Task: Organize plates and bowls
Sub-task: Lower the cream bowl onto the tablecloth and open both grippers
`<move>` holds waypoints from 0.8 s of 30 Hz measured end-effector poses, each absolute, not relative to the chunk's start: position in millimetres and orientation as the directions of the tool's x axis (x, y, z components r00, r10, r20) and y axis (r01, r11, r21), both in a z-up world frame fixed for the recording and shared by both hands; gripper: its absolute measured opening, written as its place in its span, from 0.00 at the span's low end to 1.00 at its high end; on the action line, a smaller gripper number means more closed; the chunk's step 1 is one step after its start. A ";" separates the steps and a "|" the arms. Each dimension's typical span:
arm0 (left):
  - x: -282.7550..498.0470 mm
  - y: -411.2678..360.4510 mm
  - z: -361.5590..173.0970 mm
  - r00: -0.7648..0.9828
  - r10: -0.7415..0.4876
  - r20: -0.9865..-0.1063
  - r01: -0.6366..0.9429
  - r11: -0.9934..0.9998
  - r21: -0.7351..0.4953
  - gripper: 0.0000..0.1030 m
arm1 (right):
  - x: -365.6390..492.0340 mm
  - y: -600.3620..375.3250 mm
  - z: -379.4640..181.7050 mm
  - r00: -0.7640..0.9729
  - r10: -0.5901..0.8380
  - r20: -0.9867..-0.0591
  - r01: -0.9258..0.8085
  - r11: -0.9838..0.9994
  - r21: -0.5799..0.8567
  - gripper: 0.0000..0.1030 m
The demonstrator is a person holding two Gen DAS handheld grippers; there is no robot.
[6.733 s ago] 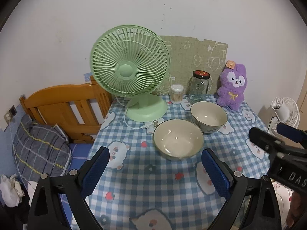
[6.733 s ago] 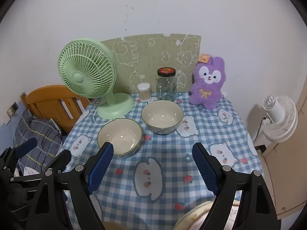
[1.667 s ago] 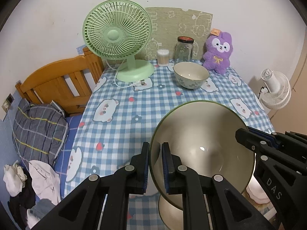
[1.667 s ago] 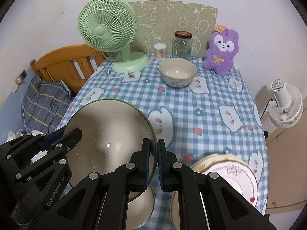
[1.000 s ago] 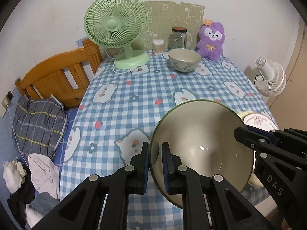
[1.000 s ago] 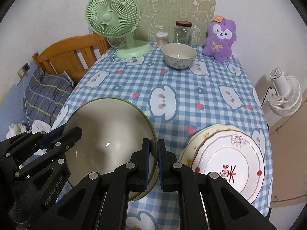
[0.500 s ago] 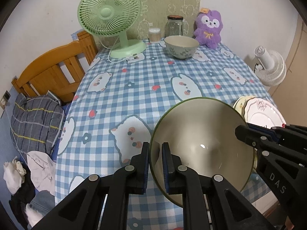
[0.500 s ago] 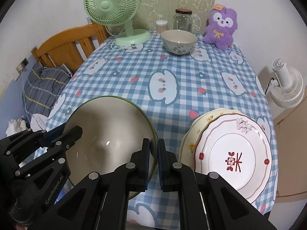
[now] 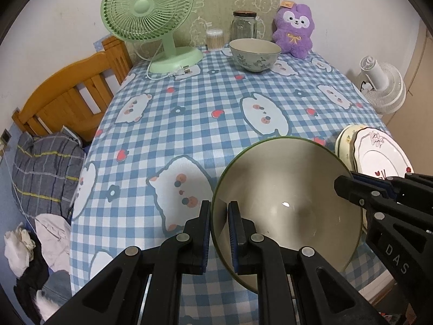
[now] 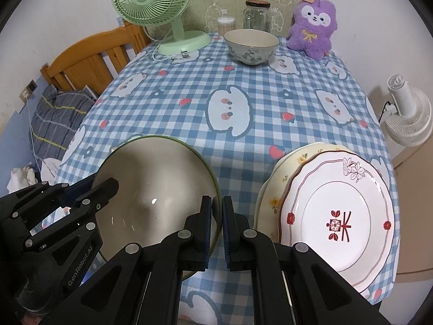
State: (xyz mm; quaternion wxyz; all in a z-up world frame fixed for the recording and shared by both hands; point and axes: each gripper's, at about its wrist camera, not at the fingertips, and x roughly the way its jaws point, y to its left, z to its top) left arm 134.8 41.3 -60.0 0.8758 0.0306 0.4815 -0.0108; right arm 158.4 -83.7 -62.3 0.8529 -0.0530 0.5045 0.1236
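A large cream bowl with a green rim (image 9: 286, 197) (image 10: 154, 189) hangs over the near edge of the checked table (image 9: 205, 103). My left gripper (image 9: 218, 214) is shut on its left rim, and my right gripper (image 10: 217, 208) is shut on its right rim. A smaller floral bowl (image 9: 254, 54) (image 10: 251, 46) stands at the far side. Two stacked plates (image 10: 335, 219) (image 9: 379, 154) lie at the near right, just right of the held bowl; the upper one is white with red marks.
At the back stand a green desk fan (image 9: 154, 19), a cotton-swab tub (image 9: 214, 38), a glass jar (image 9: 244, 27) and a purple plush toy (image 9: 293, 29). A wooden bed frame (image 9: 73, 100) and bedding lie to the left; a white floor fan (image 10: 406, 113) stands right.
Both grippers have sunk toward the table's near edge with the bowl still gripped between them. The stacked plates now show larger, close beside the bowl.
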 end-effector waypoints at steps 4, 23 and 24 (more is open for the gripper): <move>135.7 41.5 -60.6 0.534 0.005 -0.845 0.049 0.998 0.037 0.09 | 158.6 -81.8 -62.6 0.469 0.155 -0.869 -0.269 0.963 0.027 0.10; 144.5 41.4 -51.0 0.566 -0.047 -0.823 0.063 0.998 -0.014 0.37 | 167.3 -74.7 -55.3 0.510 0.172 -0.843 -0.307 0.952 0.009 0.33; 145.5 42.2 -50.6 0.569 -0.047 -0.821 0.061 0.998 -0.015 0.37 | 167.2 -74.2 -53.5 0.522 0.167 -0.836 -0.307 0.952 -0.002 0.36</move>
